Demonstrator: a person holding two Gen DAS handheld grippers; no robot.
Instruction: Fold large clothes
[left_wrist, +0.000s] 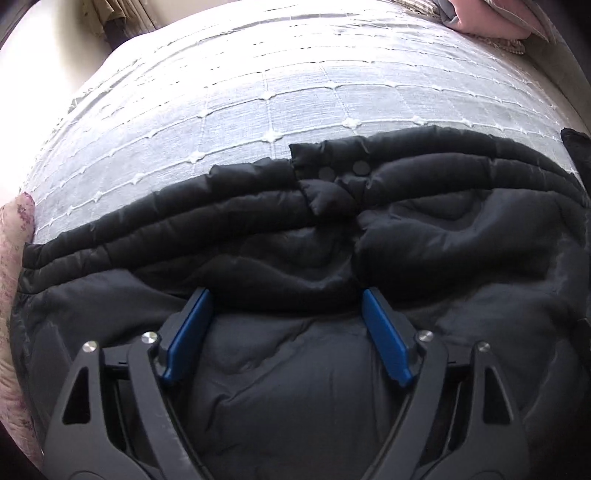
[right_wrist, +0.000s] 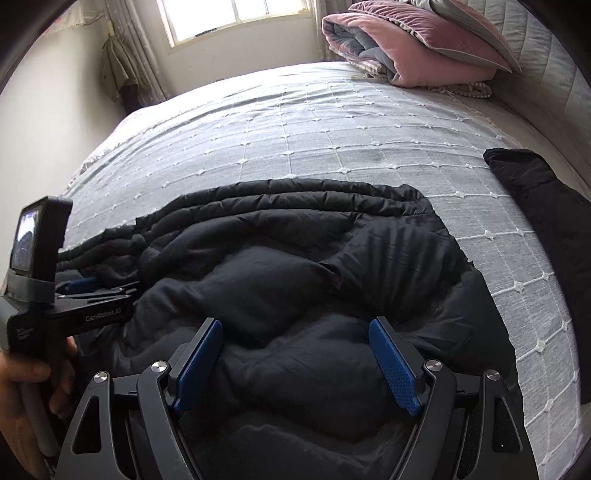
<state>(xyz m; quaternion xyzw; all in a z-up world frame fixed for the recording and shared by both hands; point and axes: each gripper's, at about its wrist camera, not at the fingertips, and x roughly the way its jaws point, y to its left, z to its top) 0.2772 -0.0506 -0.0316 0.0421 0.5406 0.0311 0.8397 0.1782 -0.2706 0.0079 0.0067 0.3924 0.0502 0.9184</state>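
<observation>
A black puffer jacket lies crumpled across the near part of a bed, its quilted hem toward the far side. My left gripper hovers just over the jacket's dark lining, open, with fabric bulging below the blue pads but not pinched. In the right wrist view the same jacket fills the middle. My right gripper is open above it, nothing clamped. The left gripper shows at the left edge, low over the jacket, held by a person's hand.
The bed wears a pale grid-stitched bedspread. A second black garment lies at the right edge. Folded pink and grey quilts are stacked at the head. A floral cushion sits at the left; a window and curtain are beyond.
</observation>
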